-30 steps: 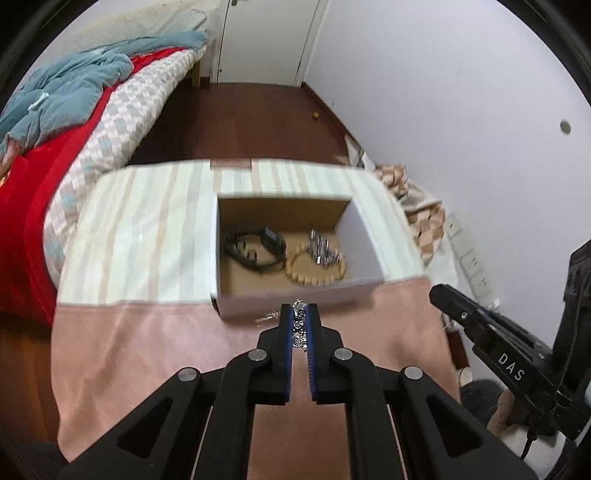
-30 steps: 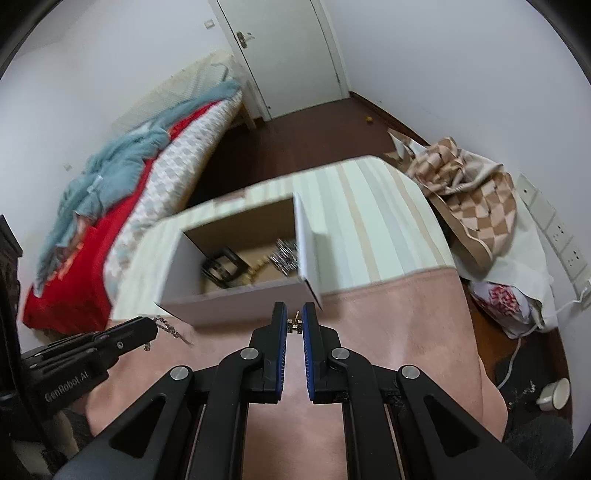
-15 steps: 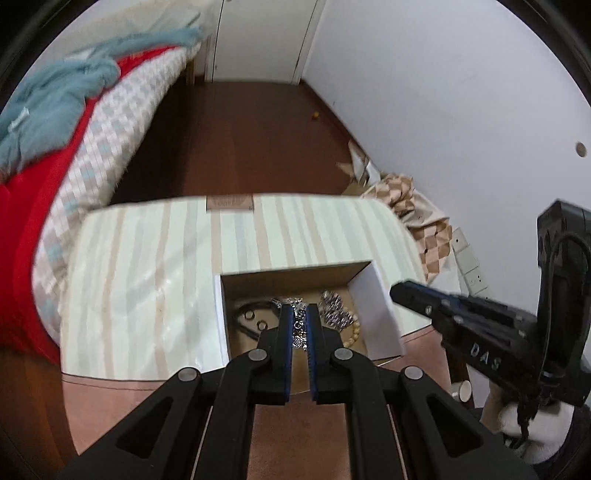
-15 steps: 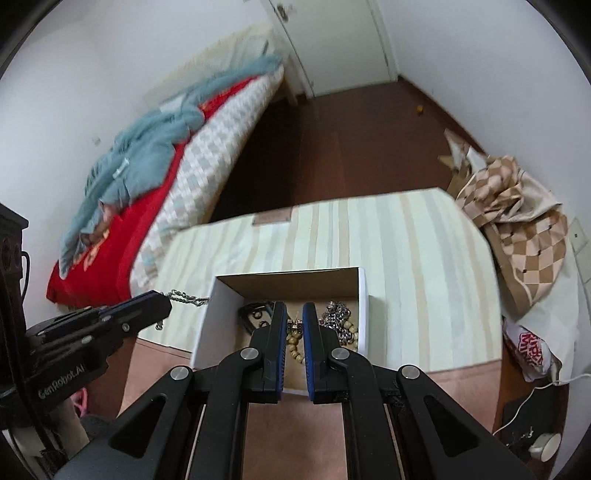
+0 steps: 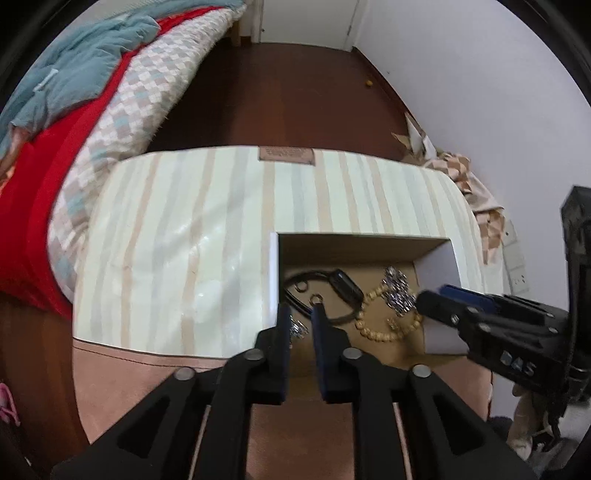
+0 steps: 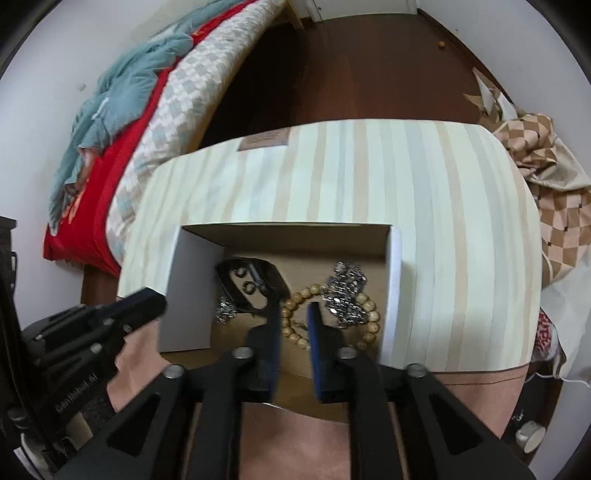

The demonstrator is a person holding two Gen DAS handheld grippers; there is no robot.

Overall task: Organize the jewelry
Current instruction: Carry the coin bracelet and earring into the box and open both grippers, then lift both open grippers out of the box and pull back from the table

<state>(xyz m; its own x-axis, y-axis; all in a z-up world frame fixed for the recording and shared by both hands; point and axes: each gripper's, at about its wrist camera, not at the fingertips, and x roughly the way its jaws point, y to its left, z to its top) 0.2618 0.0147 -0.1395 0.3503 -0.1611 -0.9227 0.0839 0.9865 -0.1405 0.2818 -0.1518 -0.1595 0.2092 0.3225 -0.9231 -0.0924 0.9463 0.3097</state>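
Home bedroom: bed [image 5: 110, 96] with red sheet and teal blanket [image 5: 77, 70] at 10 o'clock, white door [image 5: 306, 18] at 12, dark wood floor [image 5: 295, 92], wall sockets [image 5: 515, 258] at 3.

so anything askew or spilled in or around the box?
Nothing spilled: the black band, bead bracelet and silver chains all lie inside the box. They are heaped together, though, with the chains draped over the beads. Both grippers, left and right, are open above it.
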